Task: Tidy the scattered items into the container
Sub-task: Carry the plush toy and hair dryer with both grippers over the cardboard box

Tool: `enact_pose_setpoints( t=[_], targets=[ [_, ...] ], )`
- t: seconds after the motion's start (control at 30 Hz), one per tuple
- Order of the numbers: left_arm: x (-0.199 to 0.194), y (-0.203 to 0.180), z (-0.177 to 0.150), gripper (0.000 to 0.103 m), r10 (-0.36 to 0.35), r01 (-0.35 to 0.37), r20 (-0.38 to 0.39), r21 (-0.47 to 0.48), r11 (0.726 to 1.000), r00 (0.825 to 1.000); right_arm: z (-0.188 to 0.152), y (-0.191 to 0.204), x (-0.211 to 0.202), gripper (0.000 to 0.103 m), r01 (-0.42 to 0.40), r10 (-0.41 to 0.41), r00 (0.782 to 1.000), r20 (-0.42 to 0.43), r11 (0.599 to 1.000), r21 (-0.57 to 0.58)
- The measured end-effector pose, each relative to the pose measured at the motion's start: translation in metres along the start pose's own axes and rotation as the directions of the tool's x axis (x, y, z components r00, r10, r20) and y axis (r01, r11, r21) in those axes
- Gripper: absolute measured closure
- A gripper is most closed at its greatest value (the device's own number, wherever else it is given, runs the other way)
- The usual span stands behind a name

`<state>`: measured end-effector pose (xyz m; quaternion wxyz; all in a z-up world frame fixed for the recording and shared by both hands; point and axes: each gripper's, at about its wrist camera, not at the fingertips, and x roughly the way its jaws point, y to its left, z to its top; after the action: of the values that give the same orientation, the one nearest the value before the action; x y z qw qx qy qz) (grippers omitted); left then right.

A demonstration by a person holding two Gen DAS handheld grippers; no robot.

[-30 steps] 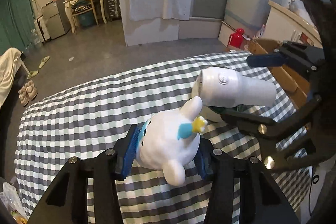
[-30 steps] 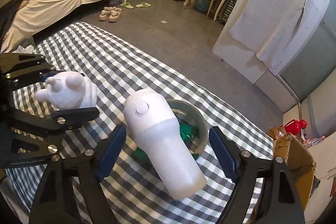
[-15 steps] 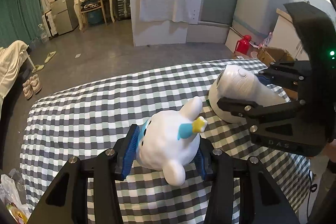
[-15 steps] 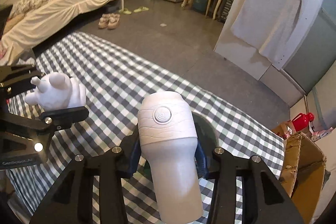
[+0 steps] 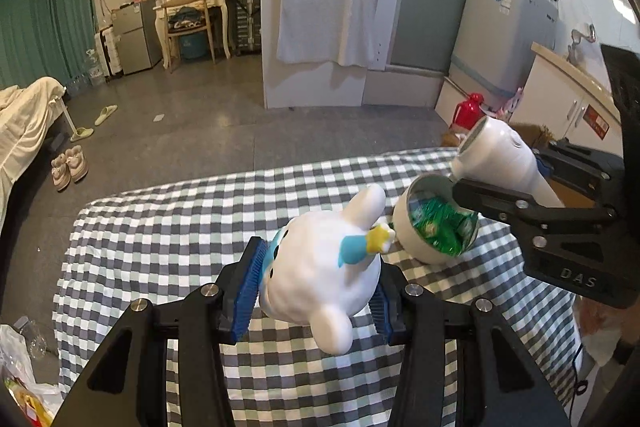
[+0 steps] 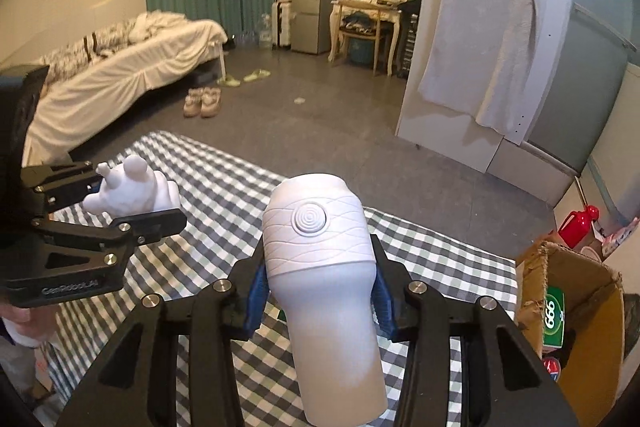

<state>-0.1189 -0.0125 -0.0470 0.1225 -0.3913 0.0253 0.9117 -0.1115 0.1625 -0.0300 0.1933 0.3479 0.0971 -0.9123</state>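
My left gripper (image 5: 316,285) is shut on a white rabbit toy (image 5: 324,267) with a blue and yellow bow, held above the checked tablecloth. The toy also shows at the left of the right wrist view (image 6: 128,193). My right gripper (image 6: 318,291) is shut on a white bottle-shaped item (image 6: 324,291), which shows in the left wrist view (image 5: 500,159) lifted above a white bowl (image 5: 416,247). The bowl holds green wrapped items (image 5: 440,227). The bowl is hidden behind the bottle in the right wrist view.
The checked tablecloth (image 5: 180,227) covers the table. An open cardboard box (image 6: 576,299) stands beside the table on the right. A red jug (image 5: 470,111) is on the floor beyond. A bed (image 6: 120,67) is at the far left.
My right gripper closed on the white bottle and lifted it up off the bowl, uncovering the green items. My left gripper keeps hold of the rabbit toy and has risen slightly.
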Motion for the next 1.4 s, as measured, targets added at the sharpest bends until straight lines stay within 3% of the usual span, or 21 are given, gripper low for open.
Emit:
enact_pose_setpoints(
  t=[0.37, 0.63, 1.03, 1.4],
  targets=[
    [-0.031, -0.009, 0.012, 0.055, 0.049, -0.044, 0.122, -0.039, 0.998, 0.991, -0.005, -0.013, -0.054, 0.06, 0.026, -0.044, 0.986, 0.159, 0.993, 0.113],
    [-0.05, -0.034, 0.018, 0.054, 0.058, -0.056, 0.201, -0.017, 0.998, 0.978, -0.012, -0.009, -0.096, 0.06, 0.062, -0.105, 0.957, 0.272, 0.985, 0.161],
    [-0.06, -0.055, 0.02, 0.054, 0.059, -0.05, 0.259, -0.041, 0.998, 0.964, -0.021, -0.017, -0.131, 0.06, 0.15, -0.224, 0.916, 0.334, 0.961, 0.234],
    [-0.061, -0.072, 0.021, 0.054, 0.053, -0.045, 0.284, -0.035, 0.998, 0.957, -0.032, -0.037, -0.14, 0.06, 0.179, -0.263, 0.911, 0.318, 0.946, 0.269]
  ],
)
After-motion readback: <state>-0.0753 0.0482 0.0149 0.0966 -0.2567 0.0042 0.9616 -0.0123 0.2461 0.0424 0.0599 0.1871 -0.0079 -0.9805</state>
